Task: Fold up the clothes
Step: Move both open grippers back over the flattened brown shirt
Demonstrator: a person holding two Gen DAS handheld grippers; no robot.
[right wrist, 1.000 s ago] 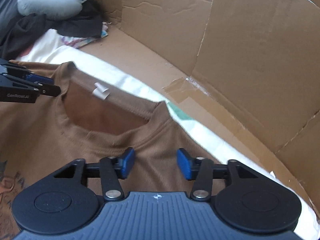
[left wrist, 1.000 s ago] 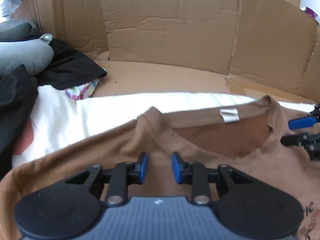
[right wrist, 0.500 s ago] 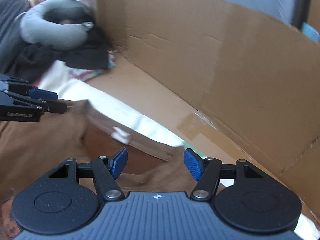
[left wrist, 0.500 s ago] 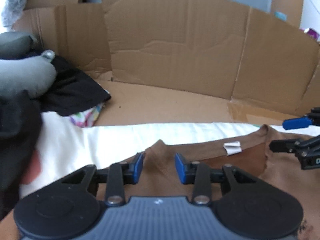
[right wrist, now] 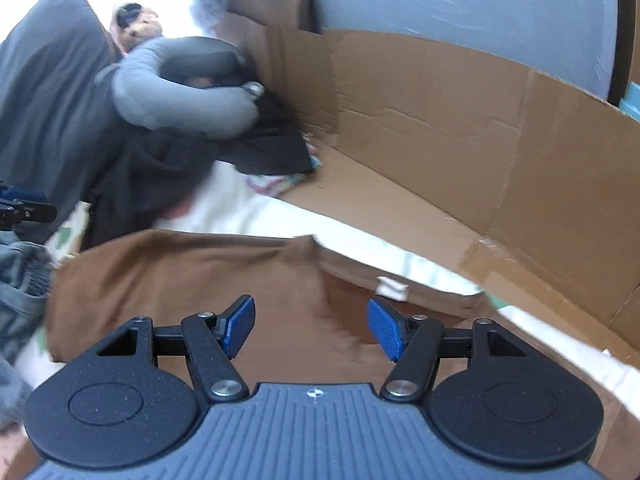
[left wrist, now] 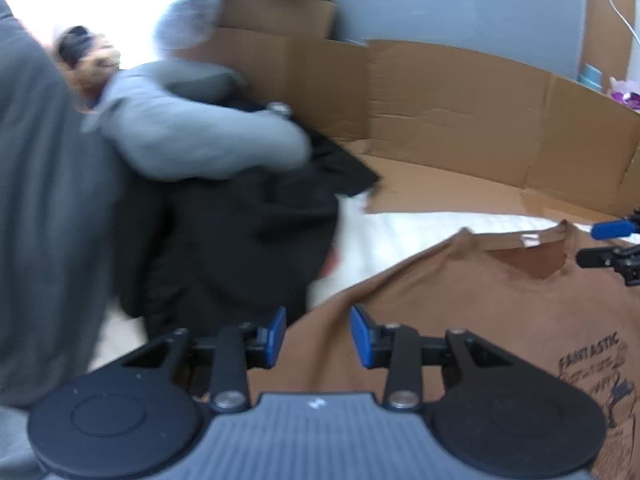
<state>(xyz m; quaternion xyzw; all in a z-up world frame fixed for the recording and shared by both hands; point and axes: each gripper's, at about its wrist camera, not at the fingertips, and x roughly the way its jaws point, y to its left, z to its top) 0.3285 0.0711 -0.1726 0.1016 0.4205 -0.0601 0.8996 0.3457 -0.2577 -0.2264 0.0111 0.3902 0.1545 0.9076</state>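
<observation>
Over the white sheet [right wrist: 280,220], brown T-shirt [right wrist: 180,276] points collar toward cardboard [right wrist: 440,128]; both jaws released.

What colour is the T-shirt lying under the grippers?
Brown T-shirt, with a dark print; clearest in the right wrist view.

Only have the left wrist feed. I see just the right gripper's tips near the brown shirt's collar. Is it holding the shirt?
Observer: No. The right gripper is open. Its jaws have just been opening, and nothing is between the pads. The brown shirt lies below it.
Operator: Anything off the shirt's sleeve end?
Observer: A crumpled grey garment lies beside that end of the shirt, at the left edge of the right wrist view.
Operator: And under the black pile?
Observer: A patterned multicolour cloth pokes out from under the black garment, next to the cardboard.
</observation>
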